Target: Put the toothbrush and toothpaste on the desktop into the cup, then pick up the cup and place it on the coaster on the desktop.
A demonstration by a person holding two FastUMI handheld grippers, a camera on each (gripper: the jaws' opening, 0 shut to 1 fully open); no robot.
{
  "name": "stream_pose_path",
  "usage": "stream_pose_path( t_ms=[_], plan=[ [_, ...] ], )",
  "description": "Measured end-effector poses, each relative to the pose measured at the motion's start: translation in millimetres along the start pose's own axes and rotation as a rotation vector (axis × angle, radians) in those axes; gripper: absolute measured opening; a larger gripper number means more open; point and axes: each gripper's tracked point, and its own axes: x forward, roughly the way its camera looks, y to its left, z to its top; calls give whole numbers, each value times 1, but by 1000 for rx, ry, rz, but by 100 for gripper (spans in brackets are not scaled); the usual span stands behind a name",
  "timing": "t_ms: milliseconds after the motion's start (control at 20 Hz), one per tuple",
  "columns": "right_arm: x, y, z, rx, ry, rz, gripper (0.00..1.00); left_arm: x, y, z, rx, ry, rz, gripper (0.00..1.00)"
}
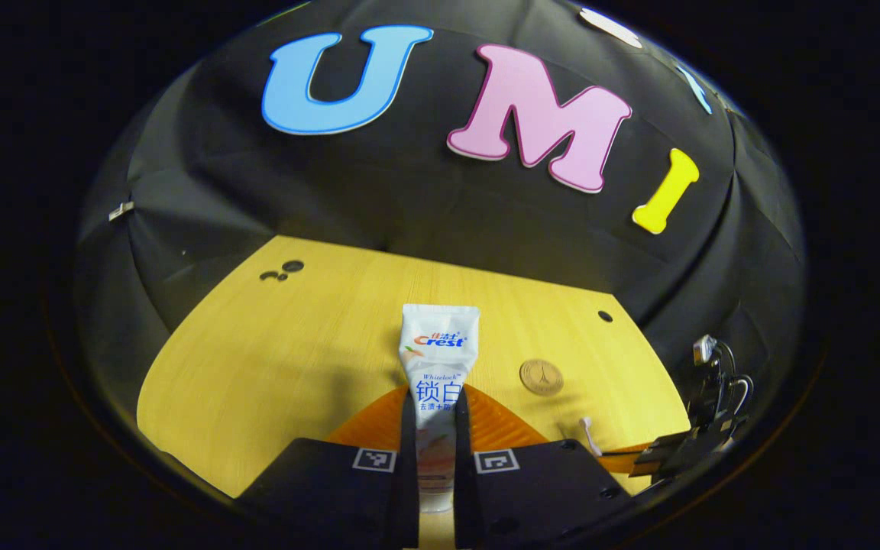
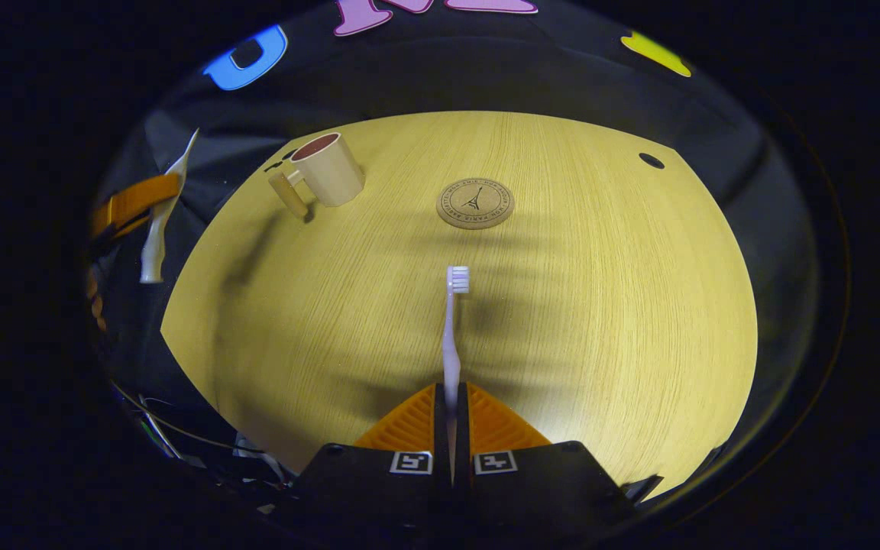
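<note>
My left gripper point(image 1: 435, 405) is shut on a white toothpaste tube point(image 1: 437, 359), which stands up out of the fingers with its flat crimped end on top. In the right gripper view my right gripper point(image 2: 451, 401) is shut on the handle of a white toothbrush point(image 2: 451, 336), bristle head pointing away over the table. A beige cup point(image 2: 329, 169) with a dark inside and a side handle stands far left on the wooden table point(image 2: 600, 305). The round brown coaster point(image 2: 475, 203) lies right of it, beyond the brush head. The coaster point(image 1: 541, 376) also lies right of the tube. The toothbrush head point(image 1: 587, 431) and right gripper point(image 1: 681, 451) show at lower right.
The left gripper point(image 2: 131, 202) with the tube point(image 2: 161, 221) hangs off the table's left edge. Small dark holes point(image 1: 281, 271) mark the table's far corners, one more point(image 2: 651, 160) at far right. Cables point(image 2: 180, 435) hang below the near left edge. Black cloth walls close in behind.
</note>
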Motion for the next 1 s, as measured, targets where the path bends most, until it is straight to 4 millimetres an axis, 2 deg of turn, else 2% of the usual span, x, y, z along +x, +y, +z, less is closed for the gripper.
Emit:
stream_pose_path(
  t_ms=[200,550,700,750,800,1000],
  plan=[
    [-5,-3,5,21,-7,24,5,38,-7,39,24,-72,-23,23],
    [-3,-16,15,87,-15,39,5,115,-22,81,76,-195,-89,23],
    [0,-23,19,94,-15,33,5,148,-21,92,126,-240,-98,22],
    [1,-24,19,96,-13,33,5,156,-22,95,126,-256,-107,18],
    [2,-24,20,95,-10,35,5,164,-23,95,117,-269,-124,23],
    [8,-30,25,82,-5,23,5,187,-25,87,86,-321,-178,23]
  ],
)
